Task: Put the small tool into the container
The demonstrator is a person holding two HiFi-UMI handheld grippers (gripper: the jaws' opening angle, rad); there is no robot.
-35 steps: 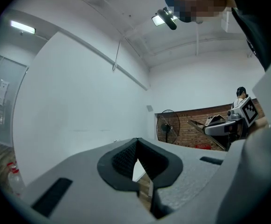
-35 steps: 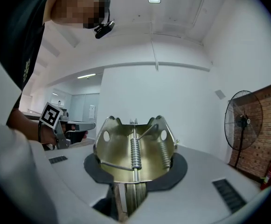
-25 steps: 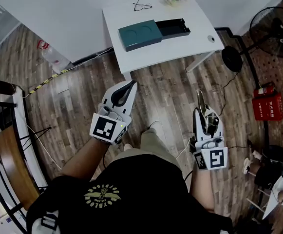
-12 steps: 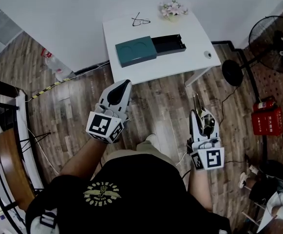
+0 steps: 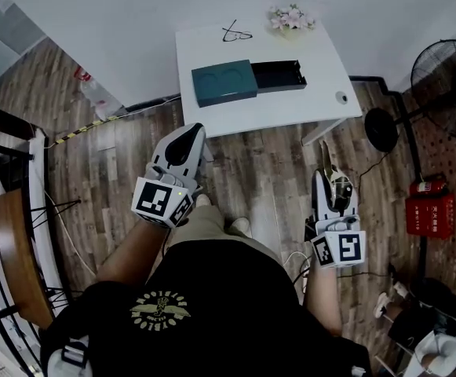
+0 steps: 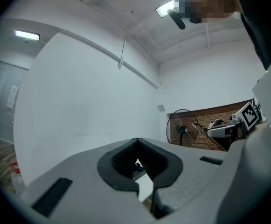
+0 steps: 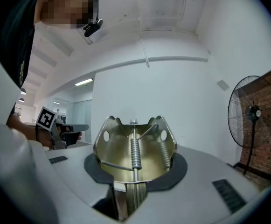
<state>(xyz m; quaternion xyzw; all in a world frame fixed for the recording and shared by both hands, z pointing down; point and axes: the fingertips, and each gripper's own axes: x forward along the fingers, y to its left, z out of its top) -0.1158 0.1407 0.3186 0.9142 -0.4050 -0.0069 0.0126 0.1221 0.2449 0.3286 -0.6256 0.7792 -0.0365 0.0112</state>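
Grip is being applied by the right tongs [image 5: 327, 177] to the narrow stem of the small tool [image 7: 133, 155]: stiff, light, probably slippery metal. Meanwhile the left tongs [image 5: 191, 132] are being carried closed and empty, well apart from the container [image 5: 279, 75].

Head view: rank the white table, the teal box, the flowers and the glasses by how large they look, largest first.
1. white table
2. teal box
3. flowers
4. glasses, thin and close to the flowers in spread, so this last placing is unsure.
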